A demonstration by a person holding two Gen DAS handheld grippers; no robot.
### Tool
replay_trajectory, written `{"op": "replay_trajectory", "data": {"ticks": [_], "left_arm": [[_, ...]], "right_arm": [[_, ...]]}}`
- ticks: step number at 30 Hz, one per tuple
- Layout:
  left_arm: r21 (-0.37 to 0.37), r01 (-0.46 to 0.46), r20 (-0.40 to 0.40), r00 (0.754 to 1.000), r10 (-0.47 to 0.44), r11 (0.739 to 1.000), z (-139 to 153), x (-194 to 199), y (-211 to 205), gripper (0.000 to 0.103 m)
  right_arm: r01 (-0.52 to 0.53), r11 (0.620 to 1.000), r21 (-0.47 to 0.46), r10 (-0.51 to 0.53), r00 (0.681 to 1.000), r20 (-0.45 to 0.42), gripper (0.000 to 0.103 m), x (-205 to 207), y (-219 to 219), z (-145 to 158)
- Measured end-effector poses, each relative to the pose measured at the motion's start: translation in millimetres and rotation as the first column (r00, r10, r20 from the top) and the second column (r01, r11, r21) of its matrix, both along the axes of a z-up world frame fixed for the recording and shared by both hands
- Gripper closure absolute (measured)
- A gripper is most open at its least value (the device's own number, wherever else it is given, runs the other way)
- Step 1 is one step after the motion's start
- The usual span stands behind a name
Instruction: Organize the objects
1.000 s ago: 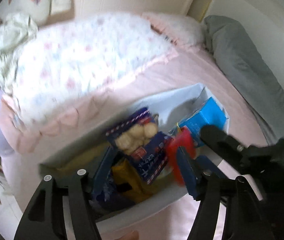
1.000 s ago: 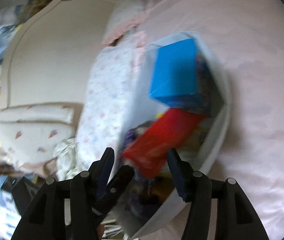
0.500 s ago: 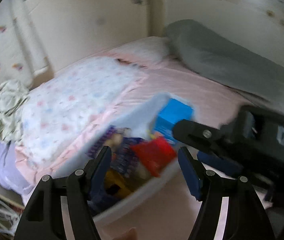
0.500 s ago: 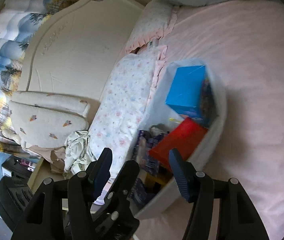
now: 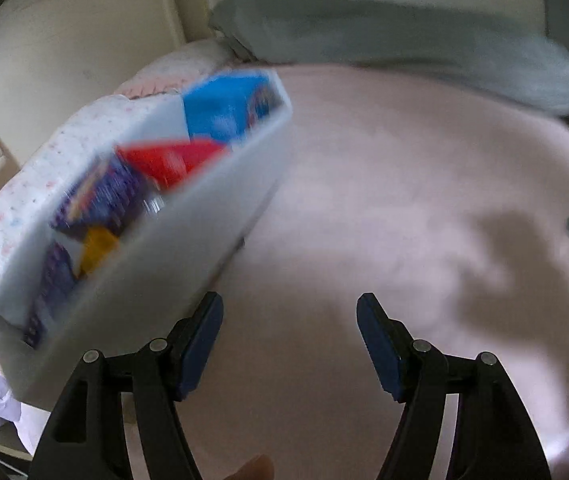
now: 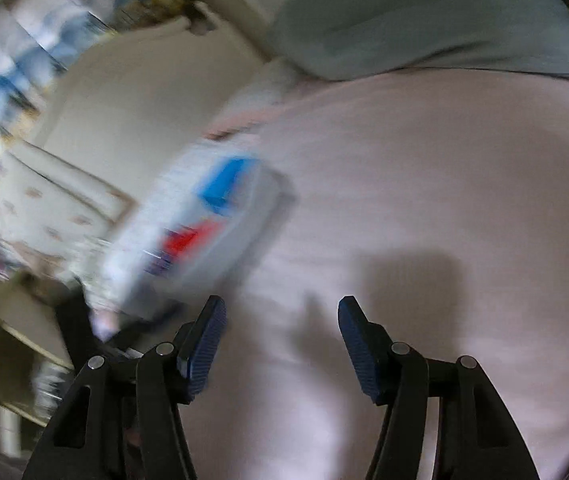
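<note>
The left gripper (image 5: pixel 289 344) is seen with its blue-padded fingers (image 5: pixel 200 340) parted about halfway, and nothing is held or touched between them; only the pink bedsheet (image 5: pixel 404 208) is framed in the gap. The right gripper (image 6: pixel 281 340) is likewise half parted and empty, its ribbed blue pads (image 6: pixel 204 344) hanging over the same sheet, on which a broad shadow (image 6: pixel 408 292) is cast just beyond the tips.

Outward and to the left of both tools, a white plastic bin (image 5: pixel 188 240) is found lying on the sheet, well clear of either gripper, though its near wall comes close to the left gripper's left finger in the left wrist view. It is filled with packets: a blue box (image 5: pixel 224 112) at the far end, a red pack (image 5: pixel 172 160) beside it, then a purple-patterned snack bag (image 5: pixel 100 196) and something yellow (image 5: pixel 98 246) nearer the camera. The details are blurred.

Against the bin's far side a floral pillow (image 5: pixel 24 176) is pressed. A grey pillow or bolster (image 5: pixel 384 36) is laid along the far edge of the bed, and a cream padded headboard (image 5: pixel 64 64) is seen behind. In the right wrist view, blurred wall decoration (image 6: pixel 44 48) in blue and white is visible above the headboard. At the bottom edge of the left wrist view, a fingertip (image 5: pixel 256 470) of the person can be made out.
</note>
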State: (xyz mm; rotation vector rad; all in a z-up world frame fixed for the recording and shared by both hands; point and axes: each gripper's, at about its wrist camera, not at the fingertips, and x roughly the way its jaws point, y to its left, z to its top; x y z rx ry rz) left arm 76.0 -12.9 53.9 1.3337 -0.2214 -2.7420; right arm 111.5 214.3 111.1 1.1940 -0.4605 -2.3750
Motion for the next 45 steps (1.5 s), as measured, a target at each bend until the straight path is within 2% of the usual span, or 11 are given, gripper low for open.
{"op": "replay_trajectory", "data": {"ticks": [2, 6, 8, 10, 12, 15, 17, 21, 24, 26, 45], "left_arm": [[0.005, 0.025, 0.036, 0.999, -0.025, 1.000, -22, 5, 4, 0.034], [0.055, 0.050, -0.004, 0.999, -0.050, 0.997, -26, 17, 7, 0.034], [0.085, 0.058, 0.004, 0.998, -0.059, 0.995, -28, 18, 5, 0.032], [0.114, 0.048, 0.008, 0.999, -0.049, 0.992, -30, 18, 0, 0.028], [0.146, 0.038, 0.015, 0.999, -0.041, 0.989, -31, 17, -4, 0.025], [0.188, 0.078, 0.028, 0.996, -0.085, 0.979, -33, 18, 3, 0.014], [0.147, 0.087, 0.035, 0.995, -0.094, 0.985, -35, 16, 13, 0.009], [0.156, 0.080, 0.040, 0.995, -0.087, 0.985, -37, 8, 7, 0.005], [0.161, 0.081, 0.038, 0.995, -0.089, 0.984, -38, 7, 5, 0.005], [0.163, 0.081, 0.039, 0.995, -0.089, 0.983, -38, 6, 6, 0.005], [0.163, 0.081, 0.038, 0.995, -0.089, 0.983, -38, 5, 6, 0.004]], "right_arm": [[0.004, 0.995, 0.104, -0.007, 1.000, 0.024, 0.045, 14, 3, -22], [-0.009, 0.956, 0.292, 0.011, 1.000, -0.007, 0.045, 43, -4, -56], [0.003, 0.950, 0.311, 0.020, 0.997, -0.070, 0.041, 56, -5, -58], [-0.008, 0.952, 0.305, 0.024, 0.998, -0.050, 0.034, 54, -5, -58], [-0.013, 0.935, 0.354, 0.031, 0.998, -0.046, 0.032, 56, -11, -56], [-0.051, 0.900, 0.433, 0.079, 0.996, -0.048, 0.011, 63, -22, -61], [-0.056, 0.882, 0.468, 0.082, 0.996, -0.035, 0.000, 59, -29, -68], [-0.047, 0.883, 0.468, 0.068, 0.997, -0.028, 0.000, 56, -26, -73], [0.030, 0.864, 0.503, -0.017, 0.999, -0.031, 0.000, 50, -25, -71], [0.059, 0.876, 0.478, -0.054, 0.998, -0.024, 0.000, 46, -18, -74], [0.059, 0.877, 0.477, -0.047, 0.998, -0.037, 0.000, 45, -16, -75]]}}
